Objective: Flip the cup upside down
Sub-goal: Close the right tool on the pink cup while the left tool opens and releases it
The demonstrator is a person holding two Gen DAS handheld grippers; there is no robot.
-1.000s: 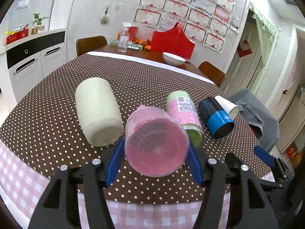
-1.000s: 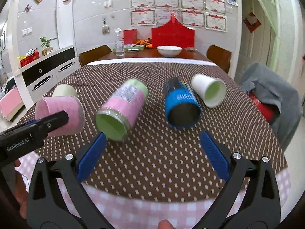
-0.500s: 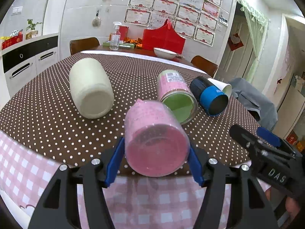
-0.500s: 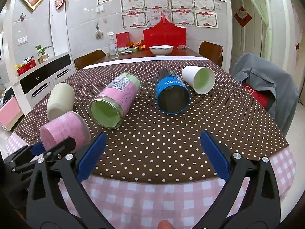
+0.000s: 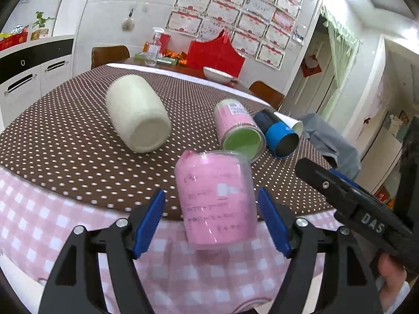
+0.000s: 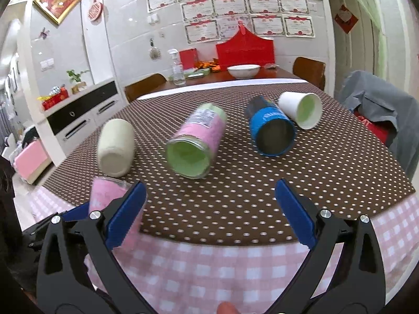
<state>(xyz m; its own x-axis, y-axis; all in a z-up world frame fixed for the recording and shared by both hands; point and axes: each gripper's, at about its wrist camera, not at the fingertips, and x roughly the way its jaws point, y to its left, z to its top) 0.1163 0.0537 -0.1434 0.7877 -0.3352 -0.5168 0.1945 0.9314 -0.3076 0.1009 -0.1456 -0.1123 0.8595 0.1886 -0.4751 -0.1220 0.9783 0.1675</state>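
Left gripper (image 5: 210,219): fingers spread wider than the pink cup (image 5: 214,198), a visible gap on each side. Cup sits between them, apparently not clamped; whether anything supports it from below, cannot tell. Cup blurred in the left wrist view, so likely in motion.

Location: cup at the near edge of the desk (image 5: 65,141), over the pink checked overhang of the cloth rather than the brown dotted top.

Orientation: long axis close to vertical, tilted slightly. Clear rim at the top in this view. Which end is the mouth: cannot tell for certain.

Right gripper (image 6: 210,210): fingers wide apart, holding nothing, hovering near the same edge.

Other cups lie on their sides toward the desk centre: cream cup (image 5: 137,113), pink-green cup (image 5: 239,130), blue cup (image 5: 277,136), white paper cup (image 6: 301,112).

Step, as judged: the set-down or release phase of the flip. Next move calls for confirming the cup stands mouth-down on the flat top, not the overhang; risk is tipping off the near edge.
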